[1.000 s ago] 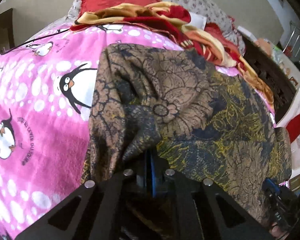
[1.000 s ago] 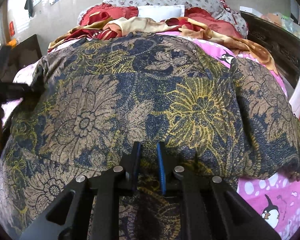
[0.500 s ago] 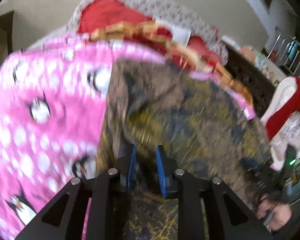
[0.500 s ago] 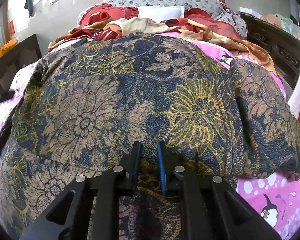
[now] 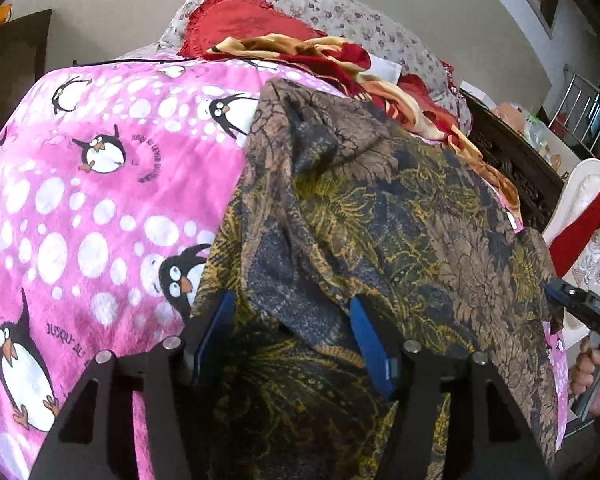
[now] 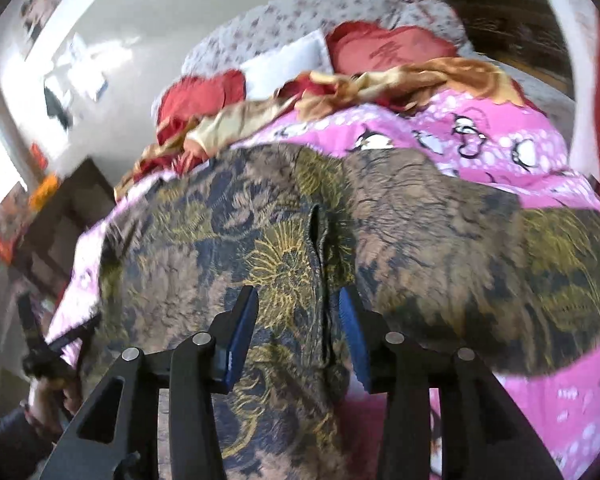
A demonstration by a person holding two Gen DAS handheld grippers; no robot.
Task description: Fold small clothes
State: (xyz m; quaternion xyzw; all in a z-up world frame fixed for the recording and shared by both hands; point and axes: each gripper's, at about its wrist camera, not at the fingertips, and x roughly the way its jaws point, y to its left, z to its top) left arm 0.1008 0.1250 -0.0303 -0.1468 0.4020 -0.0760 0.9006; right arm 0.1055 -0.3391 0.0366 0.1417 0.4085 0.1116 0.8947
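**Both grippers open over the floral garment**

I see the floral garment [image 5: 380, 216] lying spread on the pink penguin blanket [image 5: 100, 200] that covers the bed. Its cloth is dark blue, brown and yellow. In the left wrist view it lies to the right side of the blanket, and its left part is folded over itself with some wrinkles.

My left gripper [image 5: 292, 332] has its jaws wide apart — the two blue pads stand on both sides of a ridge of the cloth, and nothing is pinched between them. I cannot tell if the pads touch the cloth.

My right gripper [image 6: 298, 336] is also spread open above the near edge of the garment. A seam or fold line of the cloth runs between its fingers, and it holds nothing. This view is a little blurred.

At the far end of the bed lie red pillows [image 6: 384, 50], a flowered pillow [image 5: 340, 20] and a red and gold cloth [image 5: 300, 52] — all behind the garment.
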